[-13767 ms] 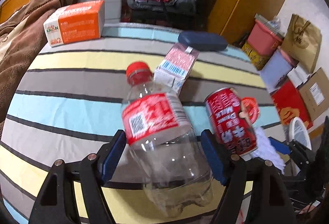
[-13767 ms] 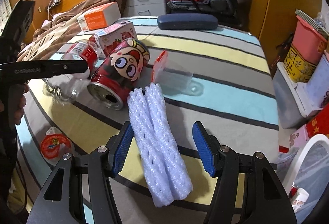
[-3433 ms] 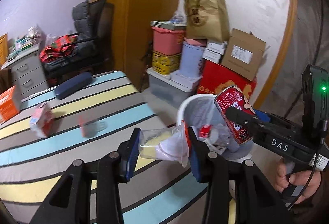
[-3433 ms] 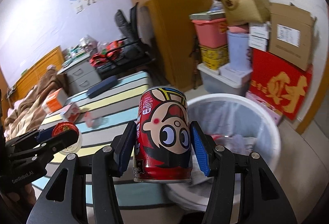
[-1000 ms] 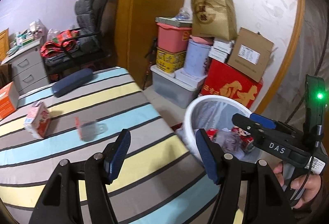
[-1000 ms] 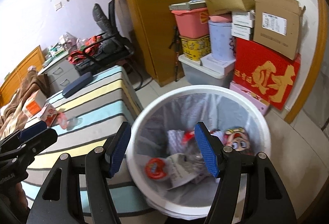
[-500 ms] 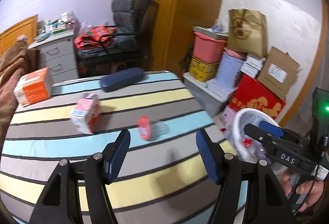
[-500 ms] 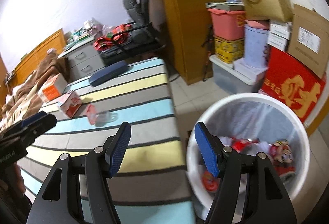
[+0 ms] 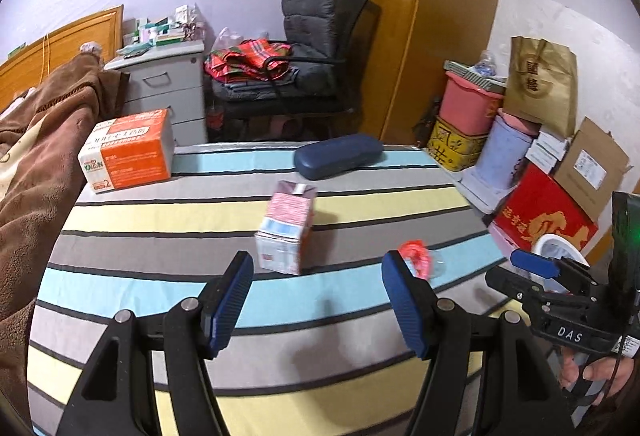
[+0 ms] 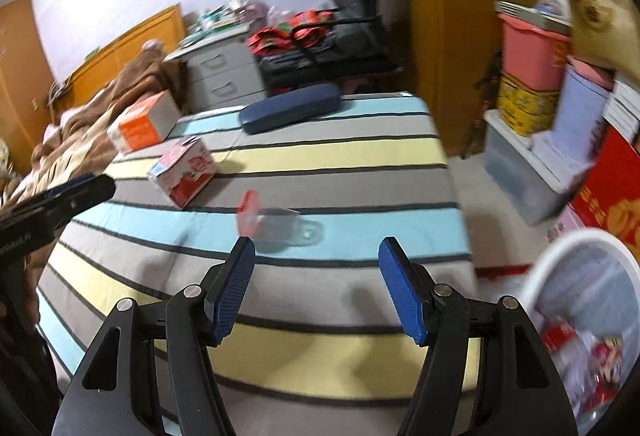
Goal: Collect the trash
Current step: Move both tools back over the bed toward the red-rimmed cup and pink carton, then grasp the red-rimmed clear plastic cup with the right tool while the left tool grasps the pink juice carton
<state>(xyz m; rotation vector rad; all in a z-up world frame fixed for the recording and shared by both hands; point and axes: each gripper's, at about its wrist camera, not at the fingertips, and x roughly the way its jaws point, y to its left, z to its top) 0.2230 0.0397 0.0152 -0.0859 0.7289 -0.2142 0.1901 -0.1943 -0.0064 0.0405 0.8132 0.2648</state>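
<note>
A pink and white milk carton [image 9: 286, 227] [image 10: 183, 170] lies on the striped bed. Beside it lies a clear plastic cup with a red lid [image 9: 418, 259] [image 10: 267, 222] on its side. My left gripper [image 9: 316, 306] hangs open and empty over the bed, short of the carton. My right gripper [image 10: 316, 290] is open and empty too, just short of the cup. The white trash bin [image 10: 588, 324] stands on the floor at the bed's right corner, with a red can and other trash inside. In the left wrist view the right gripper [image 9: 536, 272] shows at the right edge.
An orange box [image 9: 128, 151] and a dark blue case [image 9: 338, 155] lie at the bed's far end. A brown blanket [image 9: 28, 171] covers the left side. A chair with clothes [image 9: 296, 75], grey drawers [image 9: 164, 91] and stacked boxes [image 9: 532, 139] ring the bed.
Both grippers have swung left, away from the trash bin and over the bed. The carton and the cup have come to the middle of both views. The jaws stay open and empty.
</note>
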